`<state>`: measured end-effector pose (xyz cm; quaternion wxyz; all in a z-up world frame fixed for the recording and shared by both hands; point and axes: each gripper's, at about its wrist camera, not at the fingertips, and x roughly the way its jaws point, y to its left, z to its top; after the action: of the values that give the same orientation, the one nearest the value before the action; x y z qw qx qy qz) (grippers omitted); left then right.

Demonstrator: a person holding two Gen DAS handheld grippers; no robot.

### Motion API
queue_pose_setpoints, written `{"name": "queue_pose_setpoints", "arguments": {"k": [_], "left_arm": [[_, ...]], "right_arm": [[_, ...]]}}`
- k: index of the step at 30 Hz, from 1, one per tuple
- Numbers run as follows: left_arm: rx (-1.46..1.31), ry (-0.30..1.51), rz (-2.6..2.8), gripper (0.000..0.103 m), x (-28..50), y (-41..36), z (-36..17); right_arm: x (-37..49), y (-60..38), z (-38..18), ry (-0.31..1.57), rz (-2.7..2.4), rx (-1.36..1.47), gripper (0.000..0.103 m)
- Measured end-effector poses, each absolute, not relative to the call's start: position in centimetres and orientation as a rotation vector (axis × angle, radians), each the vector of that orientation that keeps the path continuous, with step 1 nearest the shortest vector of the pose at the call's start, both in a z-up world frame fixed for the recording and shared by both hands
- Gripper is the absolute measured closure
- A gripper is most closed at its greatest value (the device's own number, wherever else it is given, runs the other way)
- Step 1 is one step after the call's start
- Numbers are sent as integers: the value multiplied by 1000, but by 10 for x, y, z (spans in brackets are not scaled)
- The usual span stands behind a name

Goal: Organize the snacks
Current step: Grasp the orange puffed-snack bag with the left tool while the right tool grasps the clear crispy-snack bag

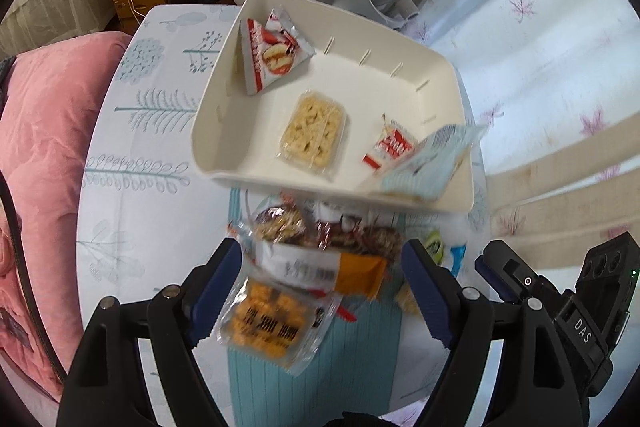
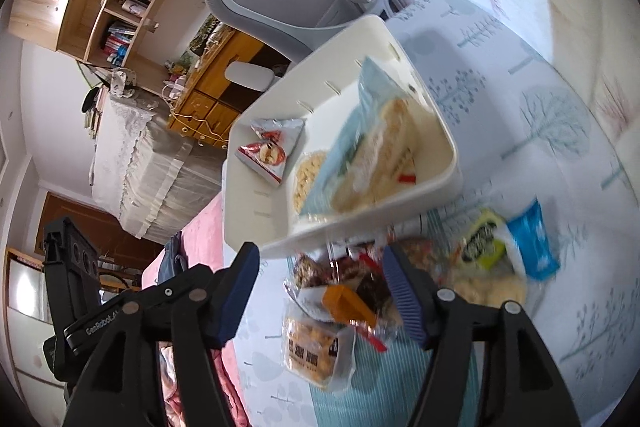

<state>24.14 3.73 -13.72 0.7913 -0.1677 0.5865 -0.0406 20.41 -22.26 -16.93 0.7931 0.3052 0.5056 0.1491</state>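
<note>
The left claw is gaping wide, gripping nothing, above a loose pile of snack packets lying on the table. The right claw is likewise spreading wide and empty over that pile. A white tray is sitting just beyond, holding a blue packet against its near rim. Only the right view is showing a green packet beside the pile.
</note>
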Motion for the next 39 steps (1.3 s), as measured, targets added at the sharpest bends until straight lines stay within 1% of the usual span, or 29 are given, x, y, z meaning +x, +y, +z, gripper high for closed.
{"name": "queue_pose_setpoints", "arguments": {"k": [6, 12, 16, 24, 25, 26, 28, 33, 39], "left_arm": [[-318, 1289, -121, 22, 214, 55, -142], [-269, 1316, -157, 18, 194, 71, -149], [-224, 1340, -191, 12, 182, 76, -155], [-138, 1408, -254, 9, 169, 73, -174], [-128, 1415, -262, 8, 168, 71, -177], [-118, 1421, -268, 8, 168, 69, -178], [-102, 1435, -279, 6, 168, 65, -183], [-57, 1477, -299, 5, 171, 52, -195], [-8, 1540, -292, 5, 177, 33, -213]], "right_arm": [[168, -211, -178, 1101, 264, 682, 34], [135, -196, -187, 1112, 209, 708, 33], [112, -184, -190, 1110, 169, 677, 33], [79, -173, -195, 1102, 80, 648, 32], [77, -172, -196, 1103, 67, 641, 31], [74, -173, -197, 1105, 56, 636, 26], [68, -173, -199, 1101, 19, 622, 19], [59, -181, -204, 1095, -44, 612, 19], [60, -194, -208, 1101, -119, 530, 19]]}}
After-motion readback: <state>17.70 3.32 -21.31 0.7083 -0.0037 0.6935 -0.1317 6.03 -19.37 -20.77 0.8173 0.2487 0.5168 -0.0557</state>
